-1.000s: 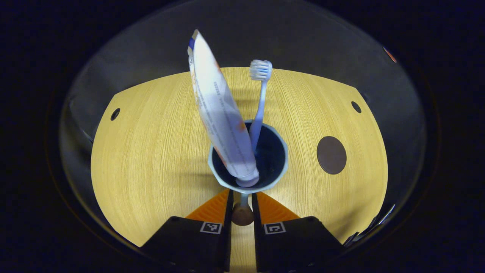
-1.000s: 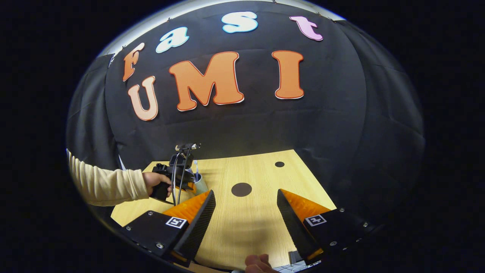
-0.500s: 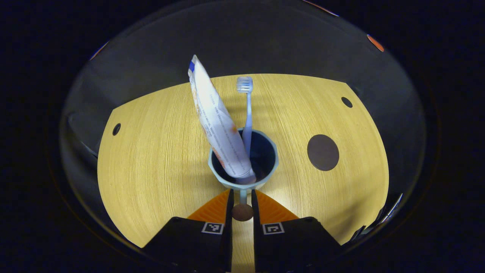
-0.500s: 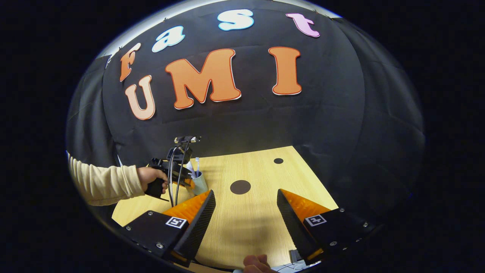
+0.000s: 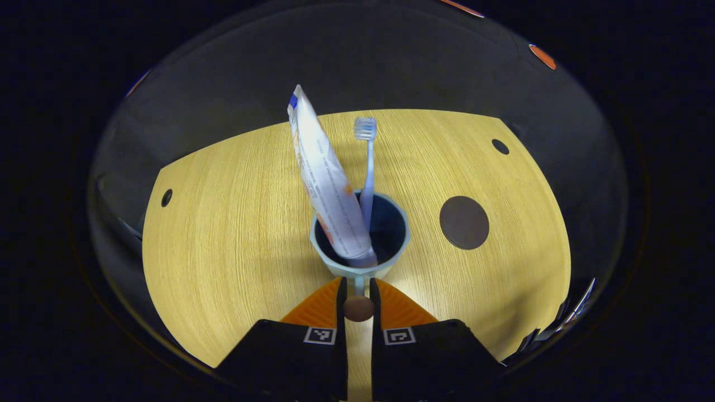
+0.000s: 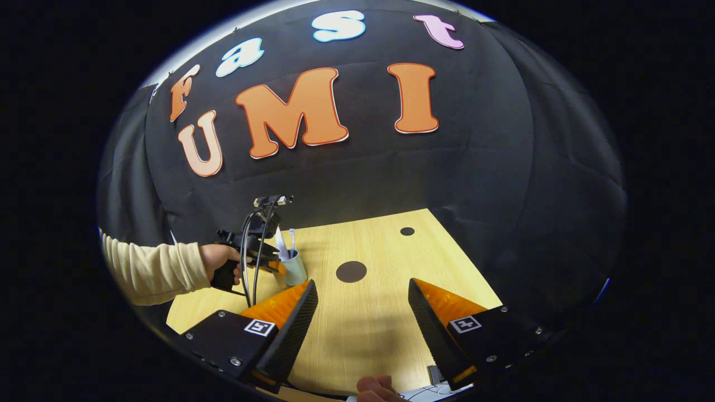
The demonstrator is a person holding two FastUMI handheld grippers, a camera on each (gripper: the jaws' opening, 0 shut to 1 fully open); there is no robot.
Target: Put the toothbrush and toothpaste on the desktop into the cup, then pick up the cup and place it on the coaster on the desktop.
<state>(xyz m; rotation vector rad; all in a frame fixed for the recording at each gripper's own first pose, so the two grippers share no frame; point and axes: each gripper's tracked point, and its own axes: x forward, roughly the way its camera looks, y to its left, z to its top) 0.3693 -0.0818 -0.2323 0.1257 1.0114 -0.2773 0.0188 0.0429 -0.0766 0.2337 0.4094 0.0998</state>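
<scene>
Right ahead of the left gripper [image 5: 358,298], the pale blue cup [image 5: 360,234] sits just beyond the fingertips, and the two orange fingers [image 5: 318,301] are clenched on the cup's handle [image 5: 358,307], whose brown knob shows in the narrow slot between them. Inside the cup, the toothpaste [image 5: 327,184] tube leans up and to the left of the jaws' line, while the toothbrush [image 5: 367,167] stands beside it, bristles uppermost. Beyond the jaws and off to their right, the dark round coaster [image 5: 464,222] lies on the wooden desktop [image 5: 223,223], apart from the cup. Whether the cup's base touches the desktop cannot be told. In the right gripper view, the right gripper [image 6: 363,304] hangs over the desktop [image 6: 368,329] with its fingers spread wide and nothing between them; the coaster [image 6: 351,271] lies just beyond its gap, and to the left a hand [image 6: 220,262] in a cream sleeve [image 6: 148,271] holds the other gripper at the cup [image 6: 293,268].
</scene>
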